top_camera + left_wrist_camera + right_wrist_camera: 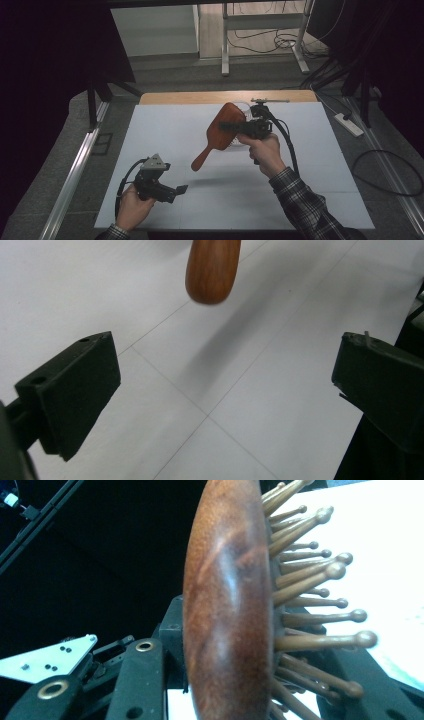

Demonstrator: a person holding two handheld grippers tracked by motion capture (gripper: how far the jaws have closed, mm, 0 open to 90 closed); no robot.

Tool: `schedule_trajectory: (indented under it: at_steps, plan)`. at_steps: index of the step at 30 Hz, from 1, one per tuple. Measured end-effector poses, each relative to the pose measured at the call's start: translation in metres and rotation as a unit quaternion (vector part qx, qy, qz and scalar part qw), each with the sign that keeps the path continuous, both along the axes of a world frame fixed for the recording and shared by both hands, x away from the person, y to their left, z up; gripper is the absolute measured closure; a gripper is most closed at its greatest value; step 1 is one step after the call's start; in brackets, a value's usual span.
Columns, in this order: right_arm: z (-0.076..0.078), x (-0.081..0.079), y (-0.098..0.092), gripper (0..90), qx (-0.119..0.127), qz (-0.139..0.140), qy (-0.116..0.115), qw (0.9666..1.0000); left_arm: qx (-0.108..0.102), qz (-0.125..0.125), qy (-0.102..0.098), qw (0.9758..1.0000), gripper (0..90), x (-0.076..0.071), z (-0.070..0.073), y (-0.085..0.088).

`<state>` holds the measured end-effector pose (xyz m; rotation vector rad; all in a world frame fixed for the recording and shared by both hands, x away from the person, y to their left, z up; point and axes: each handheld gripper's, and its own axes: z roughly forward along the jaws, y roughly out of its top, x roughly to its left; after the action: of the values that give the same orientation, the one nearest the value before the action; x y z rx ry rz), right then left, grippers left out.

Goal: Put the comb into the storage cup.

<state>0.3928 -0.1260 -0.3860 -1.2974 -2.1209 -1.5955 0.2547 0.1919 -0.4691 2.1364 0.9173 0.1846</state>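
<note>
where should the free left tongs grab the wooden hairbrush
On the bare handle, coming from below left. The right tongs already clamp the hairbrush by its head, so the rounded handle juts down free toward the open left tongs.

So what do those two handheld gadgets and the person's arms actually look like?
Both are black, angular tools. The left gripper carries a grey three-cornered plate and blocky black jaws; a thick black cable trails from the right gripper too. The sleeves are dark plaid with light lines.

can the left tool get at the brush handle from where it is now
Probably yes: the left tool is open and empty, the wooden hairbrush's handle hangs free above the table ahead of it, while the right tool grips the head.
</note>
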Motion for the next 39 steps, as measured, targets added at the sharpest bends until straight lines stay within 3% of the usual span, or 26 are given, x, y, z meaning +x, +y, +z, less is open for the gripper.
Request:
schedule_trajectory:
  at_steps: [12, 29, 39]
  plan:
    - [0.01, 0.011, -0.008, 55.0, -0.004, -0.021, -0.016, 0.9996, -0.029, 0.022, -0.003, 0.9993, 0.0, -0.019, -0.001, 0.019]
    - [0.02, 0.029, -0.017, 55.0, -0.017, -0.05, -0.031, 0.9981, -0.021, 0.05, -0.005, 0.9985, 0.0, -0.039, -0.003, 0.04]
    - [0.024, 0.037, -0.028, 55.1, -0.017, -0.072, -0.035, 0.9967, -0.025, 0.081, -0.008, 0.9964, 0.0, -0.052, -0.005, 0.059]
